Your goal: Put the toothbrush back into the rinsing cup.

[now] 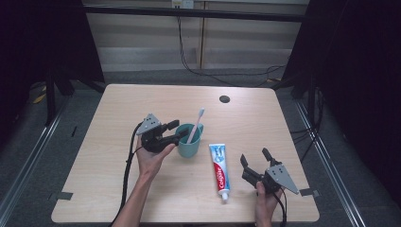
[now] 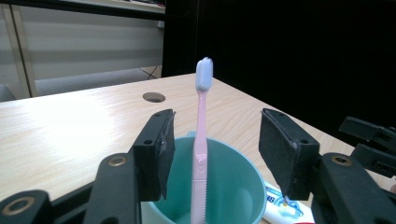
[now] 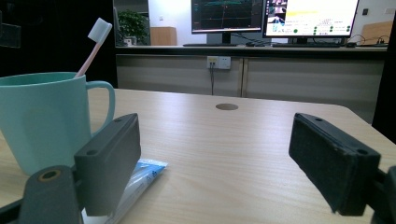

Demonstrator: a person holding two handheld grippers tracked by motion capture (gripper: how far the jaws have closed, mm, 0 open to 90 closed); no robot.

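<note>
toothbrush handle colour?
Pink, with a white head; the toothbrush stands in the teal cup. Clearest in the left gripper view.

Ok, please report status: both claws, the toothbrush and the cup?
Left claw open, toothbrush between jaws, untouched. Right claw open, empty, beside toothpaste. Toothbrush standing in teal cup. Nothing in the way.

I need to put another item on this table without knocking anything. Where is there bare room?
Bare wood runs along the far edge around the round hole, down the left side beyond the left gripper, and the near-left corner. It is crowded mid-table: mug with toothbrush, toothpaste tube, right gripper.
</note>
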